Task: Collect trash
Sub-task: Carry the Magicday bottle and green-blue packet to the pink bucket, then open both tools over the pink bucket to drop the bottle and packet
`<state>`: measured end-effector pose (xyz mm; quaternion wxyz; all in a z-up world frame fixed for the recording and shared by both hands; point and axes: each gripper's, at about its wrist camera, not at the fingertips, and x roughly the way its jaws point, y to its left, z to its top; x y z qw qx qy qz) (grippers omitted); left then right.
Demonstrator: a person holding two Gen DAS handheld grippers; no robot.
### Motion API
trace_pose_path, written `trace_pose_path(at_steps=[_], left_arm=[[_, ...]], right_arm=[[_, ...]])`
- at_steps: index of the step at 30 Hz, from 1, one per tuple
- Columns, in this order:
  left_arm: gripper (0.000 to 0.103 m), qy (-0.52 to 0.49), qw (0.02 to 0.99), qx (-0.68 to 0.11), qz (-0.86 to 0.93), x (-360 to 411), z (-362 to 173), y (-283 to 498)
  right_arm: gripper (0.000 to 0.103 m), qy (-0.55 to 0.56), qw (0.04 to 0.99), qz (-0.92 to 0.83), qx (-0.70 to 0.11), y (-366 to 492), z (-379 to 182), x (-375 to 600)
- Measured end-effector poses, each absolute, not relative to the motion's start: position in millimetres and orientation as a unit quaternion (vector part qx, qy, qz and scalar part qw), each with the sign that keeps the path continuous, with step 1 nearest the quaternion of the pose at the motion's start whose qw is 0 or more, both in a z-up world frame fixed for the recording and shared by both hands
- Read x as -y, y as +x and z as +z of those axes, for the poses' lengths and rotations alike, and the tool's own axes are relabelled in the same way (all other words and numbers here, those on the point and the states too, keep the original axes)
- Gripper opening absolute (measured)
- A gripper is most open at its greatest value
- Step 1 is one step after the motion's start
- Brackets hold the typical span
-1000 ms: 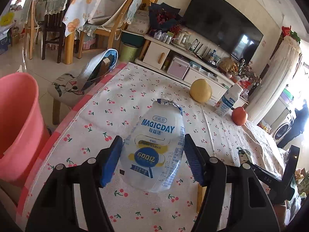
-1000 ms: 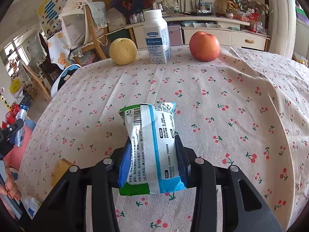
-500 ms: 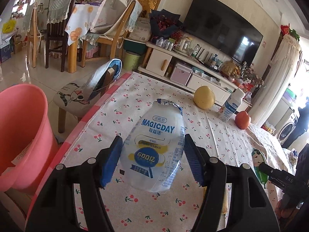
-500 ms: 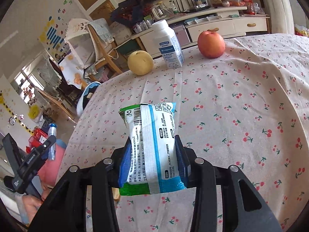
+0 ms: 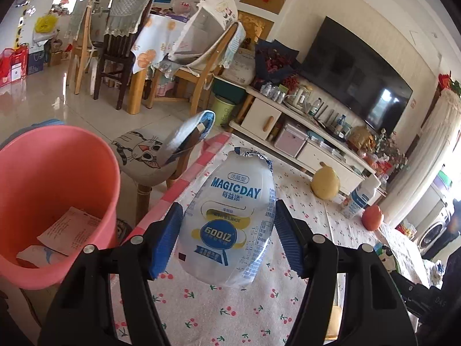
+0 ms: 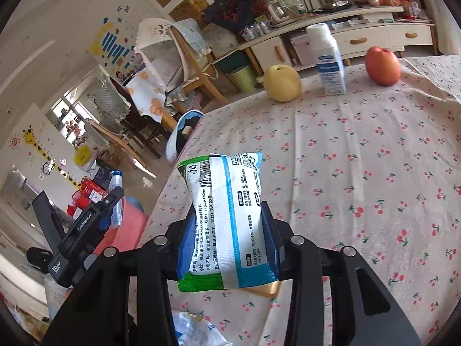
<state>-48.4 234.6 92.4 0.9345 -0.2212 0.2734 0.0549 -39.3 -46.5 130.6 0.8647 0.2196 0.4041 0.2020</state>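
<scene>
Left hand-held gripper [image 5: 227, 238]: closed on an empty drink pouch [image 5: 230, 219], the blue pads pressing its two sides near mid-height. The pouch is held upright, torn top uppermost, clear of the table [image 5: 230, 311] and above the table's near-left edge. Held by the flanks in this way, the pouch hangs free below the pads, which should let it drop straight once the pads part.

Right hand-held gripper [image 6: 229, 245]: clamped on a wipes packet [image 6: 227, 216], gripped across its lower half with the printed back facing the camera. The packet is lifted off the table, over the left part of the cloth. A flat tan item shows just under the packet's lower edge; whether it touches the packet cannot be told.

Pink bucket [image 5: 43, 201]: stands off the table's left edge, below table level, mouth open upward. Paper scraps [image 5: 69, 233] already lie inside, so it appears to serve as the trash receptacle. The pouch is beside the bucket, not yet over its mouth.

Far edge of the table: a pear [image 6: 283, 83], a white bottle [image 6: 328, 60] and an apple [image 6: 383, 66] stand in a row, well apart from both grippers. In my judgement these are not trash.

Assessment: both pieces are secured for carrying to the bucket, the left load being nearer to it.
</scene>
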Motion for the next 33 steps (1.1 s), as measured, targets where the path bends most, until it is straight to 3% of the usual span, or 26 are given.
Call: trace_pose_path(at_steps=[20,33], left_arm=[[0.066,-0.347,0.869,-0.223,0.274,-376.0,90.7,-87.4],[0.066,-0.374,0.846,-0.224,0.305,-412.0,78.1,-98.8]], right_arm=[[0.042,0.138,0.805,0.396,-0.42,-10.8,168.5,-190.6],[0.046,0.139,0.77,0.429,-0.452,12.9,141.6,-259.6]])
